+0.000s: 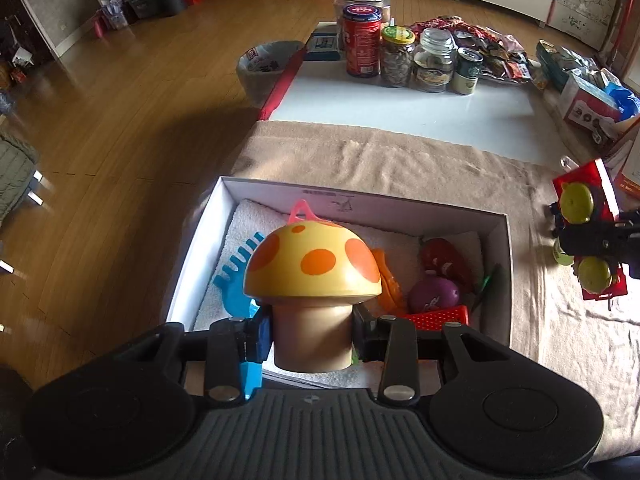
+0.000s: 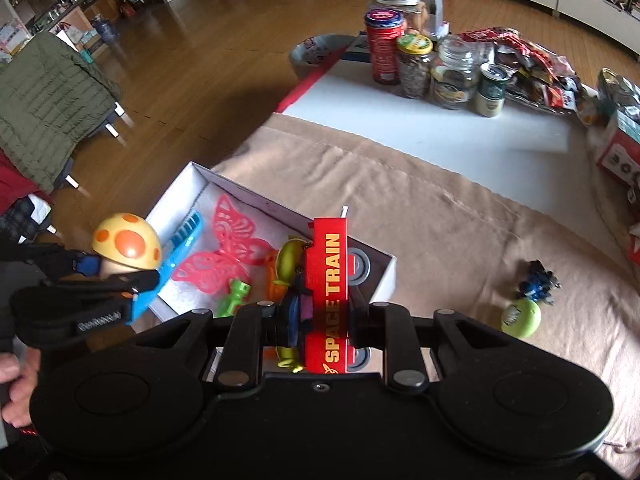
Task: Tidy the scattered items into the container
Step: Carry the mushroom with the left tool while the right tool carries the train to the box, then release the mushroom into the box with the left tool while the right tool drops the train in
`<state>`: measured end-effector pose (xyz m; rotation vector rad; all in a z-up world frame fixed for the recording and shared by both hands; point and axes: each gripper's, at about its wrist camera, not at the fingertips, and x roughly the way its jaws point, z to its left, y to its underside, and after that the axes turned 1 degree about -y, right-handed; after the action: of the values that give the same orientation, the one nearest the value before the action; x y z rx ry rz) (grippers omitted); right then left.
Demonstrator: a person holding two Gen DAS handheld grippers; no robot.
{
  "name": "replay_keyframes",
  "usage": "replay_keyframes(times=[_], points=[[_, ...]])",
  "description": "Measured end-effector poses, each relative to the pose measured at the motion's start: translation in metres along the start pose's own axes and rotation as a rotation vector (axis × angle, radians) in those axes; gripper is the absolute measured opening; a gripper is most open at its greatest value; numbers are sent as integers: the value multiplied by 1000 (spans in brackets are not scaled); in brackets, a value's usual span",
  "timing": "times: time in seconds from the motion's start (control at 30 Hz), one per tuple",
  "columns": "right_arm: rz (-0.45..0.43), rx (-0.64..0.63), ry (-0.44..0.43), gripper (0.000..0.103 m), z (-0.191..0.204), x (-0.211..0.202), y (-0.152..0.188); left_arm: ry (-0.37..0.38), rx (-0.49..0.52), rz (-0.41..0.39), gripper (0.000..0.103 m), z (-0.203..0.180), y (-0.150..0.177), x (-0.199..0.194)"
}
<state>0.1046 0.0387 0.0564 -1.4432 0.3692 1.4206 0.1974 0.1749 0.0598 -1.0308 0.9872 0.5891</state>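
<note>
Right now the left hand-held gripper (image 1: 312, 330) is clamped on the tan stem of a toy mushroom (image 1: 313, 266), whose yellow cap with orange spots stands upright above the near end of the white box (image 1: 505, 280). That box sits on a beige cloth (image 1: 400, 160) spread over the tabletop, and it is lined with a white towel (image 1: 248, 216). Inside the box lie a blue rake (image 1: 234, 280) at its left side, a pink butterfly (image 2: 228, 248) toward its far wall, an orange piece (image 1: 386, 284) near the middle, a purple egg-shaped toy (image 1: 434, 296), a dark red toy (image 1: 444, 260) behind it and a red dotted piece (image 1: 440, 315) at the near edge. A small green figure (image 2: 234, 294) also lies in the box near its front wall. The right hand-held gripper (image 2: 322, 320) grips a red toy train (image 2: 330, 280) lettered SPACE TRAIN, held on its side over the right corner of the box, with lime green parts on its flank. Right of the box, on the cloth, rest a green ball (image 2: 520, 316) and, just behind it, a small blue robot figure (image 2: 538, 282). Beyond the box stands a row of jars (image 1: 396, 56) and tins.
</note>
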Motion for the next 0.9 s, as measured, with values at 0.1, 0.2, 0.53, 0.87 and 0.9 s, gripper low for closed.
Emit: replay_keyframes(times=[0.1,0.2,0.53,0.87,0.9], points=[[16,-20,-2,23,22,12,-13,5,-23,14,39,11,2,12],[44,-29,-13,23,36,26,-20,5,-33,27,39,17,6,25],[117,-60,15,23,56,63,-22,16,-57,61,39,28,10,57],[132,-56,35,23,55,72,-25,-10,-65,18,47,27,9,57],[133,-57,35,23,55,73,-25,-8,-69,15,50,27,10,56]])
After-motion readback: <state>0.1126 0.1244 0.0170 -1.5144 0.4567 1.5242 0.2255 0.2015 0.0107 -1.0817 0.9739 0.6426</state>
